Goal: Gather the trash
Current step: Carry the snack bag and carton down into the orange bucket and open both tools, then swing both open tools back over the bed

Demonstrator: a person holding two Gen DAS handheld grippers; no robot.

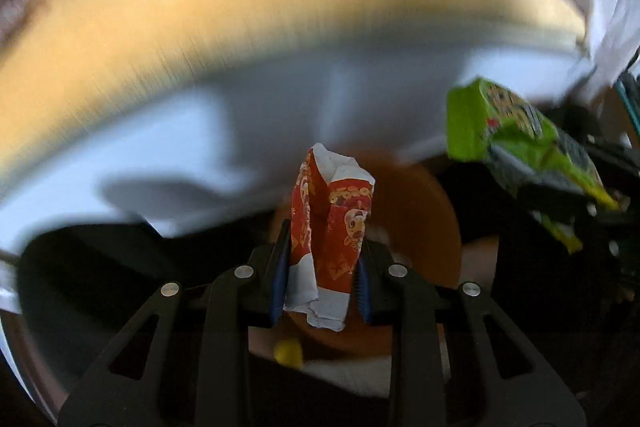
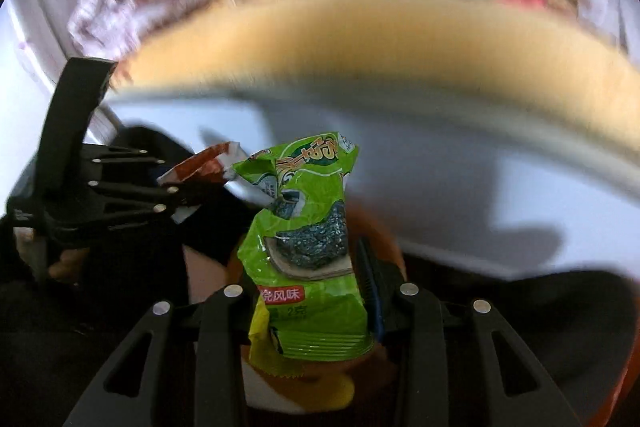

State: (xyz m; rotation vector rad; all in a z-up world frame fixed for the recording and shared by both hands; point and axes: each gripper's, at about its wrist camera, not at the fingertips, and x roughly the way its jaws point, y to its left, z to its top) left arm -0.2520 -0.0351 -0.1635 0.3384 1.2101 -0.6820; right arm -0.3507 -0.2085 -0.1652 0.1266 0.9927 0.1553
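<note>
So both hands are loaded right now: the left gripper is pinched onto a crumpled red wrapper, and the right gripper is clamped on a green snack packet, jaws nearly closed with the packet squeezed flat between them. Both hang over a round orange-brown bin that sits below the edge of the desk, with the red wrapper pretty much above the opening and the green one just beside it. My worry is the drop. These are light, floppy bits of film and paper, so if either gripper lets go while off-center or moving sideways, the piece could flutter out and land on the dark floor instead of inside. The two grippers are also close together, so they could bump, or one wrapper could snag on the other gripper's linkage. The green packet is glossy, creased plastic with a flat sealed bottom hem, and it could cling to a pad instead of falling. The red one looks like stiffer folded paper or foil with a white inside and torn edges, standing up in a rough tent shape. There's something small and yellow low down near the bin, too blurry to identify. The desk top looks like tan wood with a pale front, heavily smeared by motion blur, so I can't tell what else is left up there.
</note>
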